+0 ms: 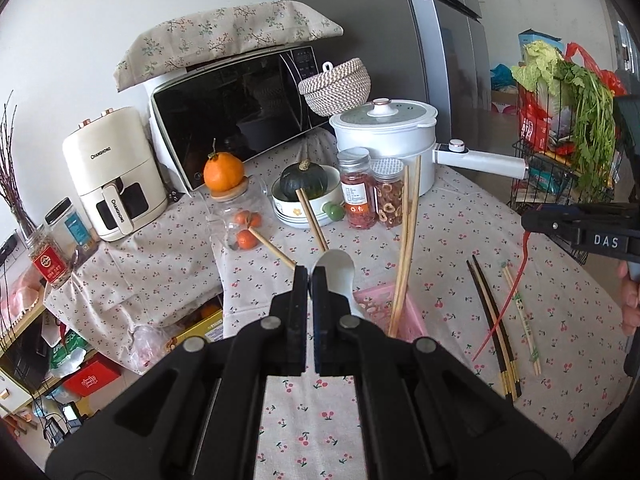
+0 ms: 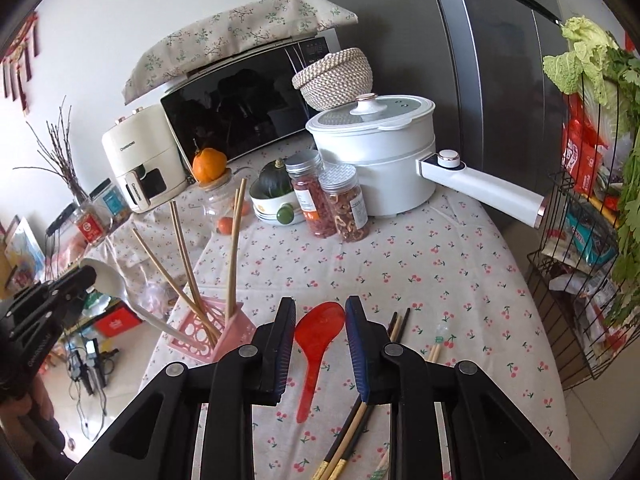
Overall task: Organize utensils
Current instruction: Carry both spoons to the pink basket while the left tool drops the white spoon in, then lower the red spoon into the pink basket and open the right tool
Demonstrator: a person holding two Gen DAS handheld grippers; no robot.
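Left tongs [image 1: 310, 276] on glossy white spoon [image 1: 335, 266].

The left hand-held gripper [image 1: 310, 276] fills the lower centre of the left wrist frame, its two fingers drawn close together with only a thin slit between the pads. In the right wrist frame it shows at the left edge, tilted up toward the right. The right hand-held gripper [image 2: 320, 320] sits low in the centre of its own frame, fingers spread wide apart. A bare hand [image 1: 630, 300] grips its handle at the right edge of the left wrist frame.
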